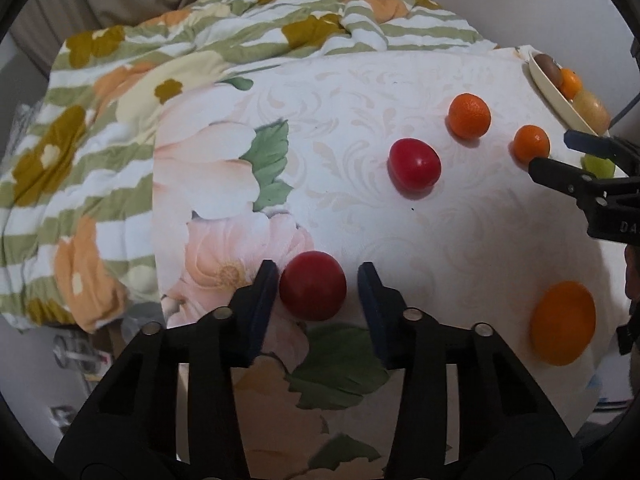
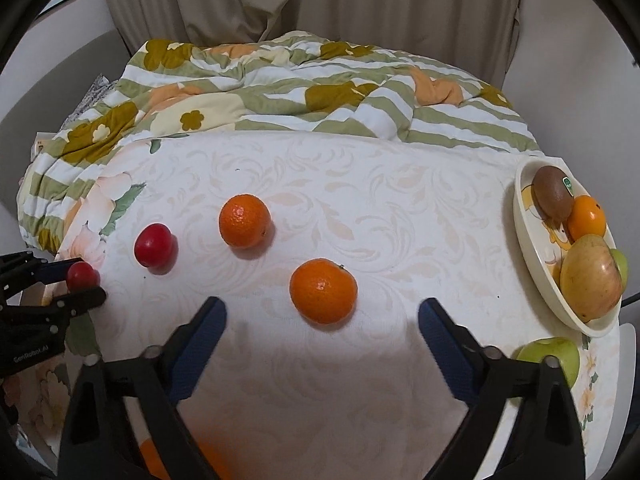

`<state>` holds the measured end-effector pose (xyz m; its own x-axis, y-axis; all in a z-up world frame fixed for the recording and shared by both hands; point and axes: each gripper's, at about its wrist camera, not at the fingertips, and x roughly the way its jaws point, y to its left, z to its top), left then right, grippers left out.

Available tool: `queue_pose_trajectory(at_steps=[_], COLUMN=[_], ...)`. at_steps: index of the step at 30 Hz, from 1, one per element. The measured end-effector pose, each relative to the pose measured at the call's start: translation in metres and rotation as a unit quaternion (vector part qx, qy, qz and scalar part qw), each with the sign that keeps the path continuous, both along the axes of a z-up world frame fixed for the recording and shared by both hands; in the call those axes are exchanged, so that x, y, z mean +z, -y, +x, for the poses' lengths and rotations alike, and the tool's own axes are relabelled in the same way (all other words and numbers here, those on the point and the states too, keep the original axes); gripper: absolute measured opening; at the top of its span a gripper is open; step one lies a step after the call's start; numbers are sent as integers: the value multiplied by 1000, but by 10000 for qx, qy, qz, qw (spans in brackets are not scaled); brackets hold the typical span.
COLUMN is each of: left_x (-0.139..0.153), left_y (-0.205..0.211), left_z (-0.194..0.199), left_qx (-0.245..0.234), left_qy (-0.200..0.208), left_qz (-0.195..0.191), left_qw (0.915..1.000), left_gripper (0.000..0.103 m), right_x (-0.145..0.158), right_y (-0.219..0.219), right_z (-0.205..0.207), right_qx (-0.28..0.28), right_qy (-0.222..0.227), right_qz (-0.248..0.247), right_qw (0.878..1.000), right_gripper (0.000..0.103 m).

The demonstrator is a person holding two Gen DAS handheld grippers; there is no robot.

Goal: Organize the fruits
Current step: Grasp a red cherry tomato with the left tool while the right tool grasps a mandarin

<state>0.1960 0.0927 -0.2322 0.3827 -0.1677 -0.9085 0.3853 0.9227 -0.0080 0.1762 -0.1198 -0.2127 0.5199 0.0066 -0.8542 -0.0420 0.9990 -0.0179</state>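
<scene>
My left gripper [image 1: 318, 280] is open around a red plum [image 1: 313, 291] on the white floral cloth; its jaws stand either side, the left one touching or nearly so. A second red plum [image 1: 415, 163] lies further ahead. My right gripper [image 2: 322, 316] is wide open and empty, just short of a mandarin [image 2: 323, 290]. Another mandarin [image 2: 245, 221] lies beyond it. A cream bowl [image 2: 532, 240] at the right holds a kiwi [image 2: 553, 193], an orange [image 2: 587, 217] and an apple [image 2: 591, 276]. A green apple [image 2: 550, 354] sits below the bowl.
A large orange [image 1: 563, 323] lies at the near right in the left wrist view. A rumpled green-striped flowered quilt [image 2: 280, 92] is heaped along the far side. Curtains [image 2: 320, 0] hang behind. The surface edge drops off at the left.
</scene>
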Motion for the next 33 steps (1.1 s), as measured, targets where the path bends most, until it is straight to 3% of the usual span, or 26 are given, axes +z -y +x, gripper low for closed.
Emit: queue_pose_trajectory(at_steps=[9, 12, 20, 24, 33], left_x=[2, 3, 2, 3, 20], left_y=[-3, -6, -10, -12, -12], left_z=[0, -1, -7, -9, -14], left_qx=[-4, 31, 48, 68, 113], left_qy=[39, 62, 115, 126, 279], left_qz=[26, 1, -33, -47, -116], left_qw=[10000, 10000, 9999, 9999, 9995], left_gripper=[38, 38, 38, 38, 38], right_x=[-4, -7, -17, -17, 3], right_y=[-3, -5, -6, -6, -2], right_z=[6, 10, 17, 19, 13], right_qx=[26, 82, 87, 58, 41], right_qy=[3, -32, -83, -68, 120], right_qz=[-30, -43, -72, -179, -146], right_qw=[10000, 10000, 9999, 9998, 9998], right_gripper=[84, 70, 55, 34, 34])
